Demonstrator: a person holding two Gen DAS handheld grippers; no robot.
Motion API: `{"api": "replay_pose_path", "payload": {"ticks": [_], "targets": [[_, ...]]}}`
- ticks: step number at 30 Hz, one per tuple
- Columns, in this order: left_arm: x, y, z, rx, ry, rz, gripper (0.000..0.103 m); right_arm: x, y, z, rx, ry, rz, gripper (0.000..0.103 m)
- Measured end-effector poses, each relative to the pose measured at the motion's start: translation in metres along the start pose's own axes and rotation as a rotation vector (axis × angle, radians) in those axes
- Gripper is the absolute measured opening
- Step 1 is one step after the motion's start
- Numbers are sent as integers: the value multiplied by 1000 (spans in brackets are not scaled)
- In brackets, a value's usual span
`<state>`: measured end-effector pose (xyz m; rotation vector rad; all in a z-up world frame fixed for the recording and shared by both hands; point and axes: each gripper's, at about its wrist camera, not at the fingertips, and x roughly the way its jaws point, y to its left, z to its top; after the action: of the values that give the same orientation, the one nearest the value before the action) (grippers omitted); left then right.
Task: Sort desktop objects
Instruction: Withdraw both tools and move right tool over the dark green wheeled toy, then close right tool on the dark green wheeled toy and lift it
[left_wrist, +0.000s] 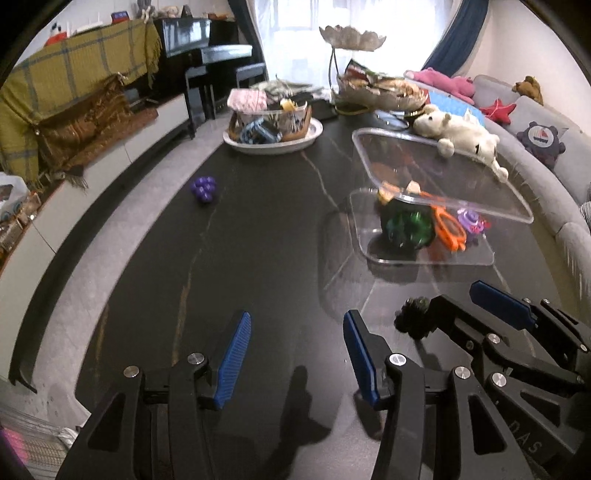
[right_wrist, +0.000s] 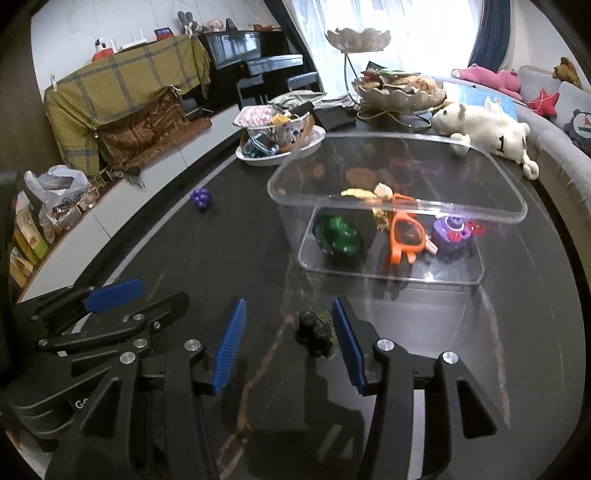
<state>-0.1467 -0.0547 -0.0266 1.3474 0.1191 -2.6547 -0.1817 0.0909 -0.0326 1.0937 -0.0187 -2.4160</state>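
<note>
One dark toy truck (right_wrist: 316, 332) and one purple grape bunch (right_wrist: 201, 198) lie outside the bin (right_wrist: 391, 275); both tongs gape empty.

Black piano (left_wrist: 207, 55), grey sofa (left_wrist: 535, 147), bright curtained window (left_wrist: 295, 26)

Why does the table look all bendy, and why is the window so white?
Both wrist views use a fisheye lens, so the dark table curves at the edges and black corners frame each picture. In both views the window is washed out by daylight. In the right wrist view the clear plastic box catches pale glare, and the grape toy looks slightly blurry.
</note>
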Motion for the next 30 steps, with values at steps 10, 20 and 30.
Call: {"api": "replay_pose_path", "payload": {"ticks": [10,20,30], "targets": [[22,-2,-3,6,51,25,48,23,-10,-5,4,61,-16,54],[41,-4,0,25,85,64,48,39,-9,-4,-35,83,-73,54],[60,-1,2,17,125,96,48,57,-9,-4,-58,96,-94,54]]}}
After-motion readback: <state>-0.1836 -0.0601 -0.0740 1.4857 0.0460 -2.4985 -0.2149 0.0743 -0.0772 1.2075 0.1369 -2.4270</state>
